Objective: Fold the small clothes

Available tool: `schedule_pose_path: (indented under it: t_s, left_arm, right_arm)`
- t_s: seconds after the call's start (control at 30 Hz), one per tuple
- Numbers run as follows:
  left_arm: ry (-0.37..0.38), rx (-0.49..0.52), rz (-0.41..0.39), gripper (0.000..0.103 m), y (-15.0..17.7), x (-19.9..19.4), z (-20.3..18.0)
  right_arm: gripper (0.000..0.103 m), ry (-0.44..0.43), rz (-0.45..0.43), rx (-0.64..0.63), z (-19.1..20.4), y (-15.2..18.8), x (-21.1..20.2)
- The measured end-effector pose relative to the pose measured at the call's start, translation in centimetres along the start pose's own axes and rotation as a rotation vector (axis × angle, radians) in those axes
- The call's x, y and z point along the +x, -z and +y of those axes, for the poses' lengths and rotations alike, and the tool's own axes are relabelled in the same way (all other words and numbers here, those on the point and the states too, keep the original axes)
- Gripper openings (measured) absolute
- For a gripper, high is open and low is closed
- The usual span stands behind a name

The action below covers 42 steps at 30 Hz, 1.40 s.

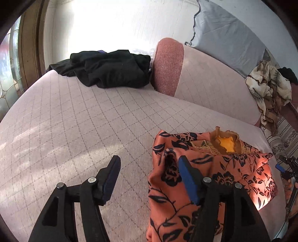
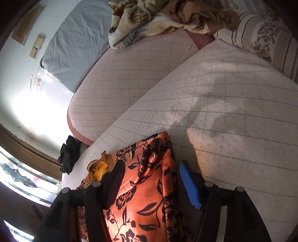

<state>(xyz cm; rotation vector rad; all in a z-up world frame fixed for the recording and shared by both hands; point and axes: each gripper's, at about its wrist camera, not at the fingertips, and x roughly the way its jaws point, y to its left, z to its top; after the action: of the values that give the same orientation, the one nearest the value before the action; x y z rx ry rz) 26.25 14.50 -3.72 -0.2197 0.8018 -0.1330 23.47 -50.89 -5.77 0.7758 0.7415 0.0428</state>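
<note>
A home's sitting room is showing: a quilted pink sofa (image 1: pixel 74 115) is lying under rumpled clothes, a patterned blanket (image 2: pixel 158 16) and a striped pillow (image 2: pixel 266 35).

The orange floral garment (image 1: pixel 214 171) runs off the bottom edge in both views; the right gripper (image 1: pixel 286 173) is cropped at the frame's side.

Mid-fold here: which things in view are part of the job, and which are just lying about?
Job: orange satin garment with black flowers, yellow-and-brown frilled cloth behind it.

Lying about: black clothes heap, beige-brown patterned blanket, grey pillow, striped floral pillow.
</note>
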Motion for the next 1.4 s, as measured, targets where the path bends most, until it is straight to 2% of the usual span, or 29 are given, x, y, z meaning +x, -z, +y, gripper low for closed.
schedule_pose_path:
  t_s: [0.07, 0.1, 0.17, 0.23, 0.3, 0.37, 0.43, 0.57, 0.6, 0.63, 0.67, 0.7, 0.77, 0.83, 0.97, 1.07, 1.13, 1.17, 1.2, 1.23, 1.27, 1.3, 1.33, 1.37, 1.4]
  left_arm:
    - [0.024, -0.017, -0.029, 0.072, 2.1, -2.6, 0.1]
    - [0.021, -0.028, -0.047, 0.072, 3.3, -3.7, 0.1]
    - [0.008, -0.112, -0.059, 0.079, 5.8, -5.0, 0.4]
    - [0.057, -0.216, -0.001, 0.08, 8.2, -4.9, 0.6]
    - [0.115, -0.296, 0.091, 0.08, 9.8, -3.5, -0.1]
    - [0.134, -0.326, 0.116, 0.08, 10.7, -1.9, -1.3]
    - [0.107, -0.324, 0.127, 0.08, 10.8, -0.6, -2.5]
    - [0.068, -0.363, 0.1, 0.079, 8.6, 1.9, -3.3]
    - [0.081, -0.377, 0.092, 0.063, 7.9, 2.5, -3.0]
    - [0.078, -0.383, 0.124, 0.025, 7.3, 3.4, -2.7]
    - [0.087, -0.399, 0.164, 0.025, 6.7, 4.2, -2.4]
    - [0.088, -0.408, 0.162, 0.023, 6.3, 4.1, -2.2]
    - [0.078, -0.344, 0.138, 0.022, 5.0, 2.7, -3.2]
    - [0.08, -0.263, 0.056, 0.02, 3.8, -0.8, -4.8]
    - [0.111, -0.216, -0.063, 0.02, 3.6, -8.5, -6.6]
    - [0.122, -0.215, -0.063, 0.021, 7.2, -13.0, -6.2]
    - [0.103, -0.251, 0.003, 0.031, 11.2, -13.6, -5.0]
    - [0.093, -0.255, 0.05, 0.035, 13.4, -12.9, -4.5]
    - [0.065, -0.254, 0.116, 0.043, 15.6, -11.7, -3.7]
    - [0.008, -0.269, 0.208, 0.043, 17.7, -10.4, -2.7]
    - [0.034, -0.311, 0.225, 0.044, 18.9, -10.1, -1.5]
    - [0.065, -0.315, 0.178, 0.045, 19.0, -11.2, -1.0]
    - [0.014, -0.283, 0.175, 0.047, 18.4, -12.2, -1.0]
    - [-0.029, -0.257, 0.142, 0.048, 17.7, -13.4, -1.1]
    - [-0.053, -0.241, 0.085, 0.05, 17.0, -14.7, -1.1]
  right_arm:
    - [0.065, -0.023, -0.056, 0.008, 0.2, 2.2, -3.3]
    - [0.066, -0.034, -0.062, 0.013, 0.3, 3.8, -4.6]
    - [0.068, -0.055, -0.034, 0.034, 0.4, 7.5, -6.2]
    - [0.069, -0.073, 0.043, 0.074, 0.1, 11.1, -6.0]
    - [0.069, -0.084, 0.104, 0.125, -0.3, 13.6, -4.8]
    - [0.069, -0.094, 0.127, 0.185, -0.6, 14.4, -3.1]
    - [0.069, -0.127, 0.133, 0.262, -0.8, 14.3, -1.2]
    - [0.069, -0.129, 0.082, 0.359, -0.3, 12.9, 1.4]
    - [0.064, -0.124, 0.065, 0.381, -0.3, 12.5, 1.8]
    - [0.039, -0.118, 0.049, 0.387, -0.3, 12.2, 2.3]
    - [0.025, -0.091, 0.049, 0.393, -0.4, 11.9, 2.7]
    - [0.023, -0.097, 0.057, 0.421, -0.6, 11.7, 3.2]
    - [0.018, -0.092, 0.055, 0.396, 0.0, 11.2, 2.7]
    - [0.015, -0.107, 0.032, 0.347, 1.6, 10.4, 1.0]
    - [0.015, -0.135, -0.03, 0.239, 5.0, 9.6, -4.5]
    - [0.015, -0.156, -0.029, 0.199, 5.5, 11.9, -9.2]
    - [0.015, -0.134, -0.001, 0.185, 4.3, 15.1, -11.6]
    - [0.017, -0.111, 0.025, 0.19, 3.0, 17.1, -12.3]
    - [0.021, -0.083, 0.053, 0.205, 1.4, 19.2, -12.5]
    - [0.029, -0.045, 0.096, 0.227, -0.4, 21.2, -12.1]
    - [0.032, 0.008, 0.163, 0.262, -2.5, 23.1, -11.4]
    - [0.03, -0.018, 0.193, 0.32, -4.5, 24.6, -11.2]
    - [0.03, -0.087, 0.155, 0.366, -5.5, 25.3, -12.2]
    - [0.031, -0.065, 0.154, 0.361, -5.6, 25.3, -13.1]
    - [0.041, -0.026, 0.137, 0.317, -5.2, 24.9, -14.1]
